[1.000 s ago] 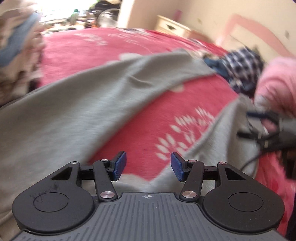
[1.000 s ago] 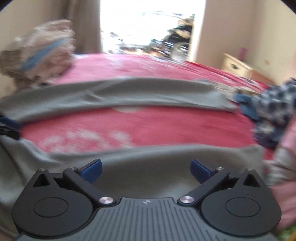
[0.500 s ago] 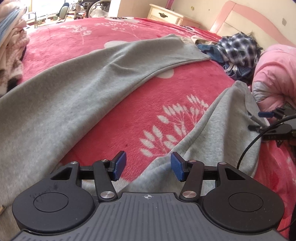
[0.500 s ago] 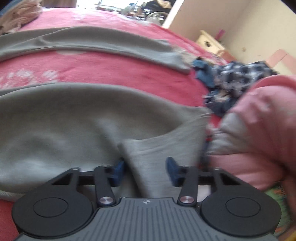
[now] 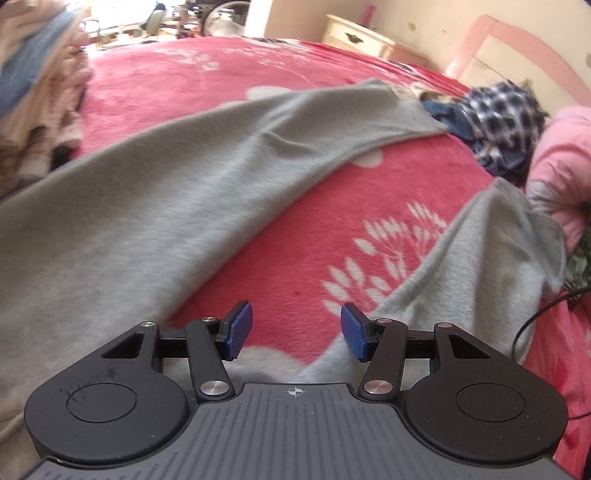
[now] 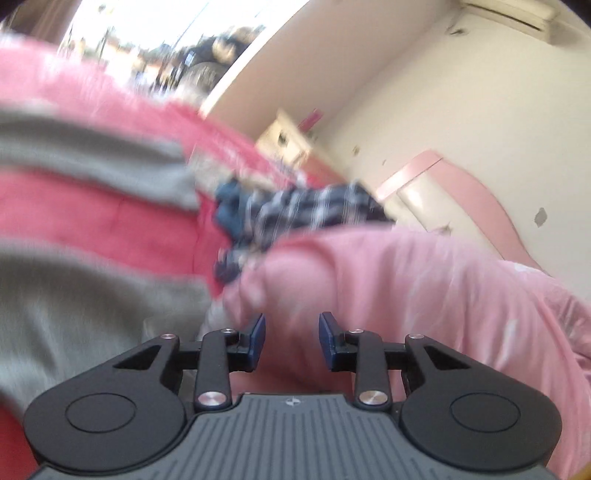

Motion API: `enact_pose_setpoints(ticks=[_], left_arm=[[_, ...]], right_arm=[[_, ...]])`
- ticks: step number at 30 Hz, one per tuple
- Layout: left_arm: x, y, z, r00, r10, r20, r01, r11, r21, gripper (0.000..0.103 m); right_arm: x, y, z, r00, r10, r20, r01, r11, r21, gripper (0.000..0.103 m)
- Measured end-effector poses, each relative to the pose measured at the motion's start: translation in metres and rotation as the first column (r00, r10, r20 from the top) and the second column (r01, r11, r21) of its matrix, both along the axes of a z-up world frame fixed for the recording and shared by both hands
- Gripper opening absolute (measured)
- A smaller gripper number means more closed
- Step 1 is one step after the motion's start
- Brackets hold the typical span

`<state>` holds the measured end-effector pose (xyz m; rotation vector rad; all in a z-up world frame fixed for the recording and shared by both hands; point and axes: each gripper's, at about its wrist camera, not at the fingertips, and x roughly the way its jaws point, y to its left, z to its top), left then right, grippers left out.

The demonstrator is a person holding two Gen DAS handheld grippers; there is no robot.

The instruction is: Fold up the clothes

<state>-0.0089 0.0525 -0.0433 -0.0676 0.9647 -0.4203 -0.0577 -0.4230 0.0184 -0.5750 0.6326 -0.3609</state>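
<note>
Grey trousers sprawl legs-apart across the red bed, so your left tool waits half-open and empty near their crotch while your right tool, jaws just narrowed, grips nothing visible.

- My left wrist camera sits just behind my left claw and looks steeply down along its fingers, close over the red bedspread, with the grey trousers spread across the view towards the far headboard.
- My right wrist camera sits the same way behind my right claw, but faces nearer to level and is tilted, so wall and headboard fill its upper right; the picture is blurred.
- Both views share the grey trousers, the checked garment, the pink quilt, the bedside cabinet and the bright window end.
</note>
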Motion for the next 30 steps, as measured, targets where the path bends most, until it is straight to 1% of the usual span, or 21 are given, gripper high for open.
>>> enact_pose_setpoints(ticks=[2, 3, 4, 5, 6, 8, 9, 11, 13, 15, 17, 19, 21, 23, 24, 25, 26, 27, 28, 29, 30], left_arm=[[-0.004, 0.011, 0.004, 0.999, 0.031, 0.01, -0.031, 1.0, 0.003, 0.053], [-0.005, 0.017, 0.005, 0.999, 0.046, 0.013, -0.046, 0.999, 0.004, 0.053], [-0.006, 0.021, 0.004, 0.998, 0.062, 0.014, -0.062, 0.998, 0.007, 0.053], [-0.007, 0.025, 0.004, 0.997, 0.077, 0.015, -0.077, 0.997, 0.009, 0.053], [-0.008, 0.029, 0.004, 0.996, 0.089, 0.016, -0.09, 0.996, 0.014, 0.053], [-0.008, 0.029, 0.003, 0.995, 0.092, 0.03, -0.093, 0.995, 0.045, 0.053], [-0.007, 0.027, 0.003, 0.996, 0.081, 0.048, -0.085, 0.994, 0.075, 0.053], [-0.004, 0.019, 0.003, 0.994, 0.044, 0.105, -0.059, 0.988, 0.146, 0.053], [0.003, 0.008, 0.002, 0.988, -0.007, 0.156, -0.024, 0.981, 0.193, 0.053], [0.016, -0.004, -0.002, 0.983, -0.053, 0.176, 0.015, 0.977, 0.211, 0.053], [0.027, -0.018, -0.01, 0.978, -0.098, 0.187, 0.051, 0.969, 0.24, 0.052], [0.036, -0.032, -0.018, 0.971, -0.138, 0.197, 0.078, 0.955, 0.285, 0.05], [0.042, -0.042, -0.025, 0.966, -0.161, 0.201, 0.091, 0.943, 0.321, 0.041], [0.045, -0.046, -0.03, 0.965, -0.172, 0.2, 0.094, 0.933, 0.348, 0.037], [0.046, -0.047, -0.031, 0.963, -0.174, 0.204, 0.093, 0.93, 0.356, 0.035], [0.045, -0.048, -0.032, 0.962, -0.177, 0.208, 0.093, 0.928, 0.36, 0.032], [0.045, -0.048, -0.034, 0.96, -0.18, 0.213, 0.093, 0.927, 0.364, 0.026], [0.045, -0.049, -0.035, 0.959, -0.181, 0.218, 0.091, 0.925, 0.369, 0.016], [0.044, -0.05, -0.036, 0.958, -0.181, 0.223, 0.087, 0.923, 0.374, 0.012], [0.044, -0.05, -0.036, 0.957, -0.181, 0.228, 0.085, 0.923, 0.376, 0.007], [0.043, -0.051, -0.036, 0.955, -0.183, 0.235, 0.084, 0.923, 0.376, 0.002]], right_arm=[[0.012, 0.008, 0.011, 0.998, 0.057, 0.008, -0.057, 0.991, 0.121, 0.039], [0.022, 0.012, 0.015, 0.996, 0.088, 0.009, -0.088, 0.969, 0.229, 0.041], [0.034, 0.016, 0.016, 0.993, 0.119, 0.0, -0.111, 0.935, 0.336, 0.045], [0.049, 0.02, 0.015, 0.989, 0.148, -0.008, -0.128, 0.884, 0.45, 0.046], [0.065, 0.023, 0.013, 0.984, 0.176, -0.013, -0.139, 0.82, 0.555, 0.047], [0.106, 0.029, -0.003, 0.979, 0.198, -0.047, -0.105, 0.689, 0.717, 0.048], [0.127, 0.032, -0.011, 0.976, 0.209, -0.062, -0.082, 0.615, 0.784, 0.048], [0.174, 0.038, -0.038, 0.977, 0.187, -0.106, -0.001, 0.497, 0.868, 0.048], [0.216, 0.035, -0.062, 0.98, 0.115, -0.161, 0.098, 0.424, 0.9, 0.048], [0.241, 0.032, -0.078, 0.981, -0.006, -0.194, 0.183, 0.366, 0.912, 0.048], [0.261, 0.019, -0.093, 0.97, -0.112, -0.217, 0.242, 0.323, 0.915, 0.048], [0.28, 0.004, -0.107, 0.947, -0.214, -0.239, 0.294, 0.278, 0.915, 0.048], [0.294, -0.011, -0.119, 0.919, -0.282, -0.277, 0.344, 0.225, 0.912, 0.048], [0.302, -0.024, -0.128, 0.902, -0.335, -0.273, 0.338, 0.151, 0.929, 0.047], [0.305, -0.027, -0.131, 0.899, -0.349, -0.266, 0.328, 0.132, 0.935, 0.046], [0.308, -0.03, -0.134, 0.901, -0.353, -0.254, 0.316, 0.128, 0.94, 0.04], [0.311, -0.033, -0.137, 0.902, -0.356, -0.243, 0.303, 0.125, 0.945, 0.024], [0.311, -0.034, -0.138, 0.904, -0.36, -0.233, 0.296, 0.132, 0.946, 0.014], [0.31, -0.035, -0.138, 0.905, -0.363, -0.221, 0.287, 0.138, 0.948, 0.009], [0.306, -0.037, -0.136, 0.91, -0.366, -0.195, 0.26, 0.137, 0.956, 0.008], [0.3, -0.037, -0.132, 0.918, -0.364, -0.155, 0.223, 0.152, 0.963, 0.008]])
